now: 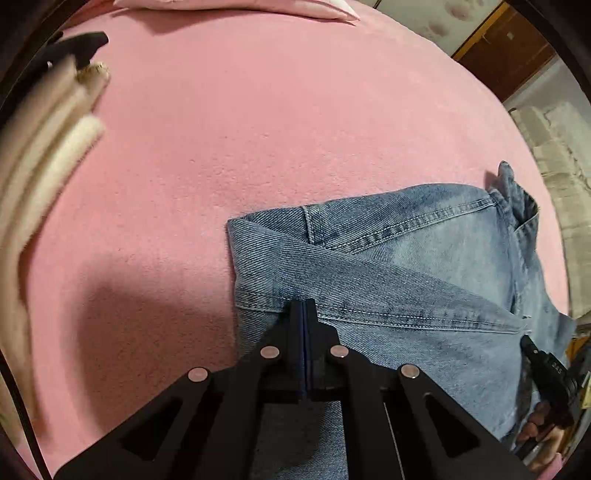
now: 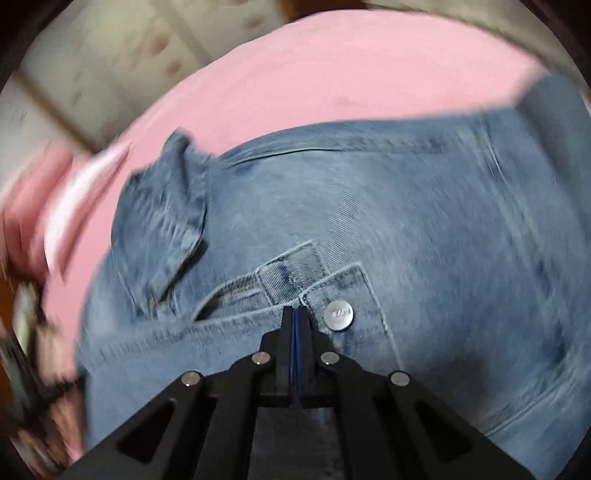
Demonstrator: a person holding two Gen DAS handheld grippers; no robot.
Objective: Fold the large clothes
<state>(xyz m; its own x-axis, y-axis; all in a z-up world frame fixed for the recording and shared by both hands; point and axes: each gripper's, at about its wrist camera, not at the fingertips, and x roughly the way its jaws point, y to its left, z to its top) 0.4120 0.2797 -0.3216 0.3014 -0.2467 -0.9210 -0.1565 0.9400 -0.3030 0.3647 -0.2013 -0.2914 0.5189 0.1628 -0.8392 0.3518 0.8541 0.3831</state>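
Note:
A pair of light blue jeans [image 1: 406, 266] lies folded on a pink bed cover [image 1: 240, 129]. My left gripper [image 1: 303, 306] is shut, its tips pressed together over a folded hem edge of the jeans; whether cloth is pinched between them is hidden. In the right wrist view the jeans [image 2: 406, 221] fill the frame, blurred by motion. My right gripper [image 2: 294, 312] is shut, tips at the waistband beside the metal button [image 2: 338, 314]. The other gripper and a hand show at the left wrist view's right edge [image 1: 546, 373].
A stack of folded cream and white cloth [image 1: 44, 147] with a dark item [image 1: 74, 46] on top lies at the left of the bed. A pink pillow [image 1: 240, 7] is at the far edge. A wooden cabinet [image 1: 506, 48] and cream bedding [image 1: 561, 177] are at the right.

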